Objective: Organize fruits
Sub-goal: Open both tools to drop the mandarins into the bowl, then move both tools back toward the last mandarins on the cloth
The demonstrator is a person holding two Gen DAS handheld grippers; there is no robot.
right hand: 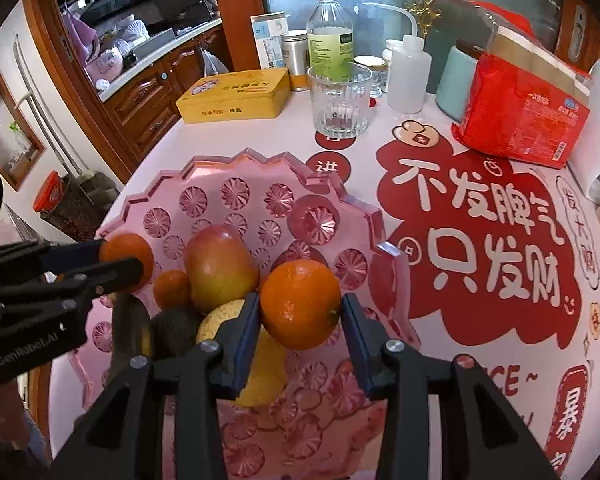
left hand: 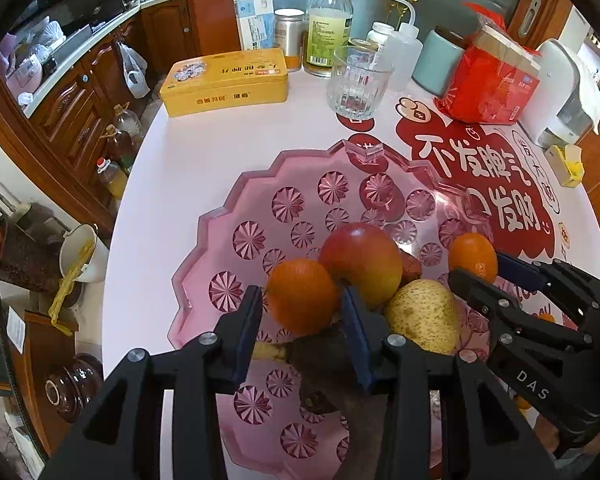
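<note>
The orange in my left gripper sits between the two blue-padded fingers, low over the pink cut-glass fruit tray. The left pad touches its side and the right pad presses its other flank, so I am pinching it, though only lightly. It rests against the red-and-yellow apple just behind it, with a speckled pear to the right.

My right gripper has a second orange between its fingers. The left pad touches the fruit; on the right I see a thin gap before the pad, so I cannot tell whether this one is truly gripped. It hangs above a yellow fruit in the tray, near the tray's right edge. Beside it lie a small tangerine, a dark avocado and a banana.

The tray stands on the white worktop, which carries a large red sticker. Farther back are a ribbed drinking glass, a yellow tin, a clear bottle and a red packet.
</note>
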